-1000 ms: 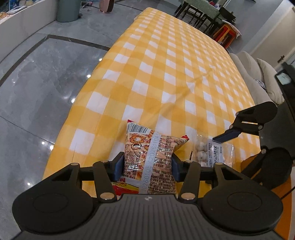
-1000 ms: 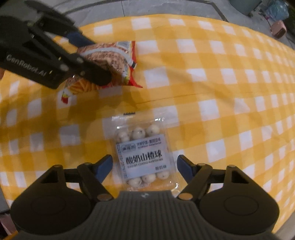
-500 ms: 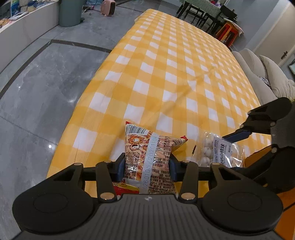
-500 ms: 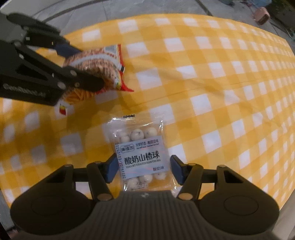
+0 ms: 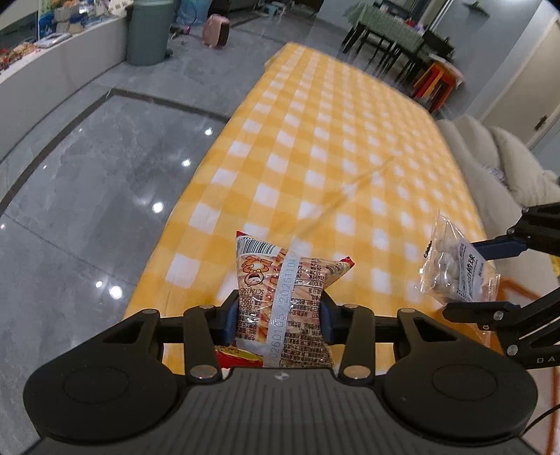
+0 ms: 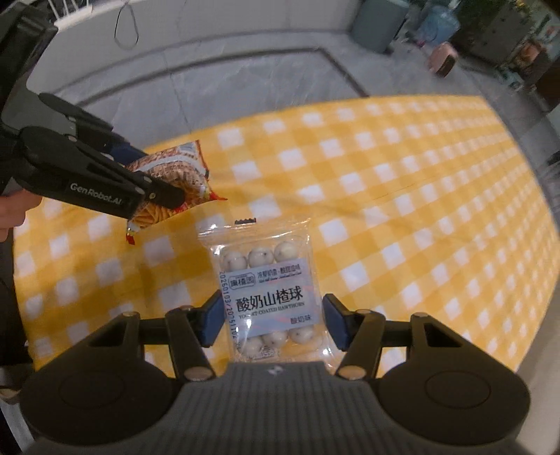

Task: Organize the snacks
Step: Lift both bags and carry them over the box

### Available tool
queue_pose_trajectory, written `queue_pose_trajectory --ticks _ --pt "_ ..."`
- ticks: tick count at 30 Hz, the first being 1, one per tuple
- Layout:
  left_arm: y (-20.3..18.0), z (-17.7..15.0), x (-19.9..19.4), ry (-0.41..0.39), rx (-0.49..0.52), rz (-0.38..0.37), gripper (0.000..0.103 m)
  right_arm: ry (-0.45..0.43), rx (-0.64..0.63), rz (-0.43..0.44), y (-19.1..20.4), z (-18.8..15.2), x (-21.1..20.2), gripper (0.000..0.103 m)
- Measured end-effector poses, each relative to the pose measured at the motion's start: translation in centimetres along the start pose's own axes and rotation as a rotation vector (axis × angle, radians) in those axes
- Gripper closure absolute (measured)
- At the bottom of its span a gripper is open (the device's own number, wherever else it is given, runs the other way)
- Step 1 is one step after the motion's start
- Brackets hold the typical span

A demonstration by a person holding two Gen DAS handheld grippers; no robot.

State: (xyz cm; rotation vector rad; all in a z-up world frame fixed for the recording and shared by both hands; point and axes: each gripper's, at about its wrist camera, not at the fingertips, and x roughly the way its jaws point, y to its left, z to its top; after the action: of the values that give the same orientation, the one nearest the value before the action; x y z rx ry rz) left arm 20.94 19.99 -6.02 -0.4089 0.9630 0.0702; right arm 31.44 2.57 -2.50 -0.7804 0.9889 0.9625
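My left gripper [image 5: 279, 320] has its jaws clamped on a crinkled orange snack packet [image 5: 280, 304], the blue pads pressing into both sides of the wrapper, which bulges above them with its barcode end uppermost. The jaws have just been closing on it. The packet hangs clear of the yellow-and-white checked cloth covering the table [image 5: 332, 147], near the table's close end.

My right gripper [image 6: 273, 323] carries a clear pouch of white yogurt-coated hawthorn balls [image 6: 267, 287], its white label facing the camera and its notched top edge pointing away from me. The blue pads sit at either edge of the pouch and the jaws, which have just been closing, grip it; the pouch is lifted off the cloth.

From the left wrist view the right gripper's dark linkage and one blue pad reach in from the right edge, with the pouch pinched between them and tilted upright. From the right wrist view the left gripper comes in from the left, white lettering on its arm, with the orange packet jutting out past its tip over the checks.

Beyond the table lie grey polished floor tiles [image 5: 87, 196], a grey-green bin [image 5: 148, 33], a small pink appliance [image 5: 217, 30] and a pale sofa [image 5: 507, 164] along the table's right side.
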Motion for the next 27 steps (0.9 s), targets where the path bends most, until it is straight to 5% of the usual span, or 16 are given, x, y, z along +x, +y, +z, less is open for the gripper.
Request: queue_pose_trajectory --ticks 8,15,27 --pt "-5.4 -0.2 -6.2 -0.064 0.032 -0.112 0.054 -0.108 0.019 -0.071 -1.0 -3.2 -8.2 0.045" --pt "-12.2 -1.3 -8.8 -0.053 0.091 -0.208 0.054 -0.073 0.019 -0.135 -2.4 -8.5 -13.1 0.045" --pt "-19.7 -4.3 -5.8 0.051 0.196 -0.307 0.055 0.036 -0.028 -0.145 -3.9 -17.9 -9.6 0.045"
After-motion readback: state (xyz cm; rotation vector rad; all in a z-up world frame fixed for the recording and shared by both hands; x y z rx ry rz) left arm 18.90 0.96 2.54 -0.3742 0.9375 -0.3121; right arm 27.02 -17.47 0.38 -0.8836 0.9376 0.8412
